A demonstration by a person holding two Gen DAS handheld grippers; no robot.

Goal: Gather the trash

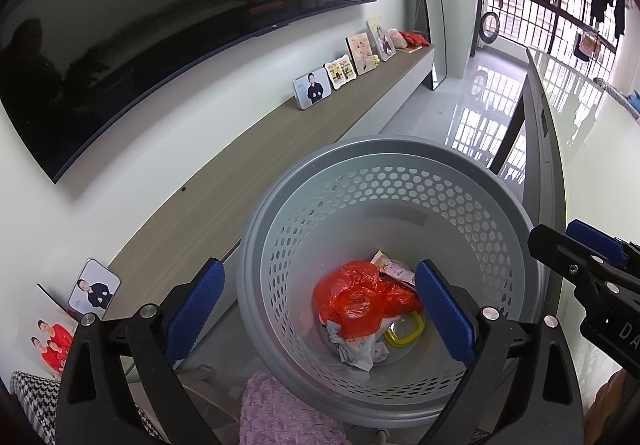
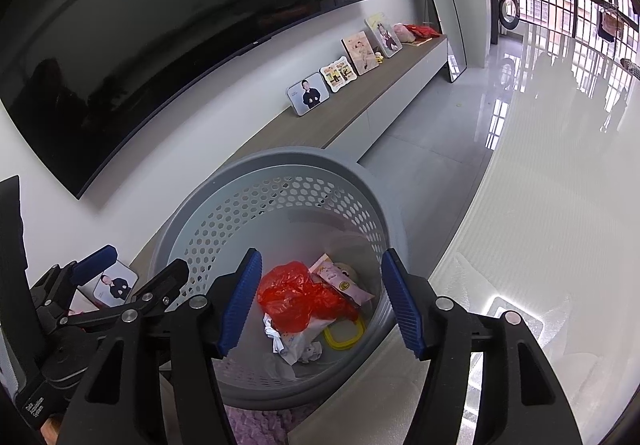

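Hovering over the bin [image 1: 400, 165], both tongs: left tongs [image 1: 320, 309] gaping wide and empty, right tongs [image 2: 320, 305] open and empty too. Lying at the bin's bottom already: red bag [image 1: 360, 297], wrapper [image 1: 394, 269], yellow ring [image 1: 404, 333]. Risking bumping the bin's rim, tipping it, spilling trash.

The long brown wooden shelf [image 1: 240, 181] under the big black screen holds small picture frames [image 1: 313, 88] in a row, running toward two o'clock.

Perforated matt plastic basket [image 1: 460, 205], glossy floor [image 2: 440, 133]
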